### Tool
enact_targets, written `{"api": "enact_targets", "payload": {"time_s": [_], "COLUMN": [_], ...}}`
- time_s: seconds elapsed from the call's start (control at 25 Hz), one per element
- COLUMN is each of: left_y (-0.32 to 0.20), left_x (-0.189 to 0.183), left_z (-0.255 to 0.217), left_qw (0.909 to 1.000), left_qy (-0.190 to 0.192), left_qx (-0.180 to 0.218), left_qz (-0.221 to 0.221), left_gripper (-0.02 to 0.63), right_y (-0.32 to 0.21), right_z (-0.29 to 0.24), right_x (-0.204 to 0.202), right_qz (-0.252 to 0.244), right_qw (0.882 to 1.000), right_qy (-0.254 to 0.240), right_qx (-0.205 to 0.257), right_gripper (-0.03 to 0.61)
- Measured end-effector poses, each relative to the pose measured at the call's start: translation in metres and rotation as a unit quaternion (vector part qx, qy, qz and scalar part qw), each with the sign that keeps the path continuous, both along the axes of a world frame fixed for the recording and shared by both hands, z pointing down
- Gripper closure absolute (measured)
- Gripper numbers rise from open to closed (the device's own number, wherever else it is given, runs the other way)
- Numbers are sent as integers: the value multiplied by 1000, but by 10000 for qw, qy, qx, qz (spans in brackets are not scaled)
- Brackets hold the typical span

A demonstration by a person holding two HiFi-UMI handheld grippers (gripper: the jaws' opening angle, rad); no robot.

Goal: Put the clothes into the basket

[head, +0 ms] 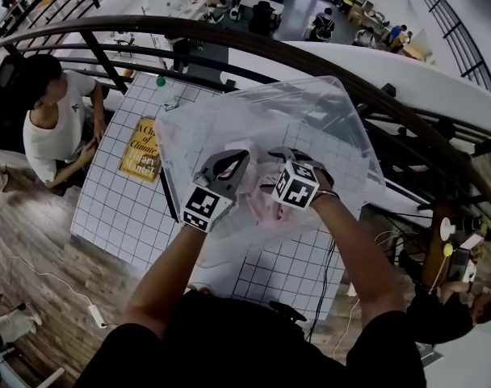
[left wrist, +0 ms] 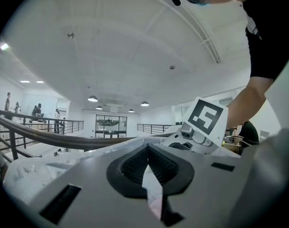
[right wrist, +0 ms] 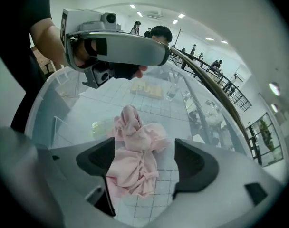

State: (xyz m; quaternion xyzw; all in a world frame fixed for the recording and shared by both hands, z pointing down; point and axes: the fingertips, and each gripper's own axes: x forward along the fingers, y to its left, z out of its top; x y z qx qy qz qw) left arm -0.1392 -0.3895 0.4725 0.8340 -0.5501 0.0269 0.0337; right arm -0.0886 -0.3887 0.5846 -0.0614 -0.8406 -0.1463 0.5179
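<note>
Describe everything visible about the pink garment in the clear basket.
The pink garment is pale, soft-looking fabric, crumpled into a loose heap with one fold standing up. It lies on the bottom of the clear basket. The right gripper hangs over it with jaws apart; the heap shows between them, not pinched. No print or label is visible.

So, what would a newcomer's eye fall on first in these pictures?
First, the pink garment crumpled in the clear plastic basket on the gridded white table. Right above it hangs the right gripper, jaws apart, with the left gripper close beside. A yellow book lies left of the basket.
</note>
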Motion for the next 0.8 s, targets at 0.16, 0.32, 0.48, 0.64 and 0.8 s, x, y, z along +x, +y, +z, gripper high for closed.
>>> {"api": "enact_targets", "payload": {"time_s": [0.16, 0.32, 0.48, 0.64, 0.8], "left_y": [11, 30, 56, 83, 112], "left_x": [10, 21, 31, 37, 44], "left_z": [-30, -64, -98, -111, -115], "left_qw": [9998, 9991, 9978, 9967, 9956], "left_qy": [50, 105, 155, 130, 194], "left_qx": [146, 318, 437, 449, 368], "left_qz": [99, 263, 467, 657, 836], "left_gripper": [611, 611, 611, 611, 611], "right_y": [13, 28, 54, 82, 111], "right_z": [-41, -96, -152, -189, -212], "right_x": [5, 11, 19, 30, 40], "right_qz": [109, 441, 728, 1001, 1210], "right_qw": [9990, 9911, 9674, 9386, 9093], "right_qy": [-421, -1252, -2413, -3291, -3967], "right_qx": [79, 15, -236, -245, -341], "right_gripper": [176, 189, 238, 275, 338]}}
